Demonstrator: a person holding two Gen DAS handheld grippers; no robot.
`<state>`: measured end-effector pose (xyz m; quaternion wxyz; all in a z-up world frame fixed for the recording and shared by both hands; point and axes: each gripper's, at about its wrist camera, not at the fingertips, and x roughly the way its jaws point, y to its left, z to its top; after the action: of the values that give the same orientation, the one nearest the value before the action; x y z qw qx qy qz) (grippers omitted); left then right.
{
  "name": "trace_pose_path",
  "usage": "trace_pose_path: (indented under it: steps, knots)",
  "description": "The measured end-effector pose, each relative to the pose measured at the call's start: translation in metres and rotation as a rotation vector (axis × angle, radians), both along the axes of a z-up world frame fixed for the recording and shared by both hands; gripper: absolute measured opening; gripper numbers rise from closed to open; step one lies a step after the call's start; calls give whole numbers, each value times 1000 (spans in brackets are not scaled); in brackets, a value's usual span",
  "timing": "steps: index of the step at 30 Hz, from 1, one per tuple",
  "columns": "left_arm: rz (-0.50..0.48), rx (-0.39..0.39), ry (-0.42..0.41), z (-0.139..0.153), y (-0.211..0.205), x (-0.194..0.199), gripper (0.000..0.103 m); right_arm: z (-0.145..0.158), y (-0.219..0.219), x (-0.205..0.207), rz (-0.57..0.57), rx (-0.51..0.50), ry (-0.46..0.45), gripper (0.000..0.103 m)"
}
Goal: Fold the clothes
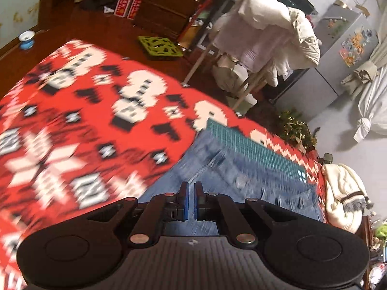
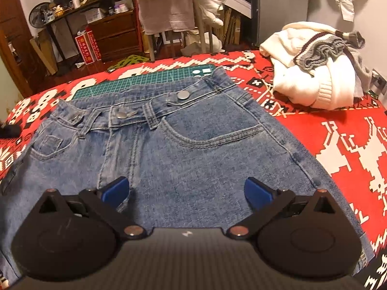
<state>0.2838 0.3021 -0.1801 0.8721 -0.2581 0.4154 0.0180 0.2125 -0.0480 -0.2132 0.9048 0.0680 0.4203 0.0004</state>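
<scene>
1. The jeans (image 2: 169, 149) lie flat and face up on the red blanket (image 2: 338, 149), waistband toward the far edge. The top of the waistband overlaps a green mat (image 2: 145, 82).
2. The right gripper (image 2: 186, 191) sits over the jeans below the fly, its fingers spread wide and holding nothing. One blue pad (image 2: 116, 189) lies near the fly seam. The other is toward the side seam on the cream sweater's (image 2: 314, 84) side.
3. The left gripper (image 1: 191, 200) has its pads nearly together with a thin slit between them. No cloth shows in the slit, so I judge it closed on nothing. That view is blurred, so I cannot be sure.
4. From the left gripper, the jeans (image 1: 241, 174) stretch ahead and toward the sweater (image 1: 343, 193). The mat (image 1: 254, 149) lies along their far side.
5. The jeans' long axis seems to run from the waistband back toward the right gripper and on below the frame. The legs are out of view.
6. The right gripper is squarely over the jeans, while the left sits at their edge. A lengthwise fold would likely bring one side seam across to the other. Which edge gets taken first, I cannot tell.
</scene>
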Motion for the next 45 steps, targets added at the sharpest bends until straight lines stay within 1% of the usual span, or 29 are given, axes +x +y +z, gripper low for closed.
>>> trace_pose_path:
  steps: [2, 4, 11, 13, 16, 18, 23, 28, 30, 34, 40, 42, 45]
  knots:
    - [-7, 5, -2, -4, -3, 19, 3, -1, 0, 1, -6, -25, -2, 103]
    - [-10, -11, -4, -7, -3, 30, 3, 0, 4, 0, -4, -78, -25, 103]
    - [-20, -59, -11, -15, 12, 50, 3, -1, 24, -2, 47, -272, -126, 103]
    - [-17, -78, -11, -17, 17, 52, 3, -4, 29, 0, 69, -307, -137, 103]
    - [-15, -118, -8, -20, 25, 56, 3, -9, 29, 3, 73, -299, -125, 103]
    - [-16, -140, -4, -21, 28, 59, 3, -11, 26, 5, 67, -277, -117, 103]
    - [-24, -169, -2, -23, 32, 63, 2, -15, 14, 7, 27, -181, -96, 103]
    - [-45, -195, 6, -26, 27, 66, 1, -17, 12, 8, 22, -172, -96, 103]
    - [-57, -176, 34, -28, 21, 67, 1, -17, 13, 7, 24, -173, -97, 103]
    - [-76, -114, 92, -34, 10, 65, 0, -17, 12, 8, 24, -171, -96, 103]
    - [-67, -41, 84, -39, 12, 65, 1, -17, 10, 9, 23, -166, -92, 103]
    - [-61, -35, 79, -40, 12, 67, 0, -17, 10, 10, 23, -165, -92, 103]
    - [-78, 13, 73, -36, 7, 69, 0, -17, 10, 9, 22, -163, -92, 103]
